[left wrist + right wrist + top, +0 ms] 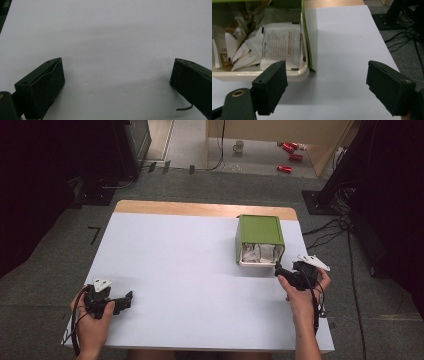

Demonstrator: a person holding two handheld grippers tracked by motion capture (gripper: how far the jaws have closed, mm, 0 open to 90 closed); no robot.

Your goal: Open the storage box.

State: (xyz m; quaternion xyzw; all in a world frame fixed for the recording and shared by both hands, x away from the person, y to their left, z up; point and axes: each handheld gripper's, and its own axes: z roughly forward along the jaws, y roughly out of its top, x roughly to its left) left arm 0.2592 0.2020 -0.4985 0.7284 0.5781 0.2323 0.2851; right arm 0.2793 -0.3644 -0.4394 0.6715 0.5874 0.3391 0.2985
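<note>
Your right gripper [286, 271] sits at about 4 o'clock on the table [180, 270], its jaws spread wide with nothing between them, just beside the near right corner of the green box [259, 239]. That box lies on its side at roughly 2 o'clock with its open mouth toward you, and white sachets [279, 45] are piled inside its cream rim; none has been drawn out yet, so by my reading the work has barely begun and the whole grab is still ahead of you. Your left gripper [122, 301] rests at about 8 o'clock, well apart from the box, jaws likewise wide and holding nothing over bare white tabletop. The print on the sachets is too small to read, the box's far interior is cut off, and how many sachets lie underneath is hidden.
</note>
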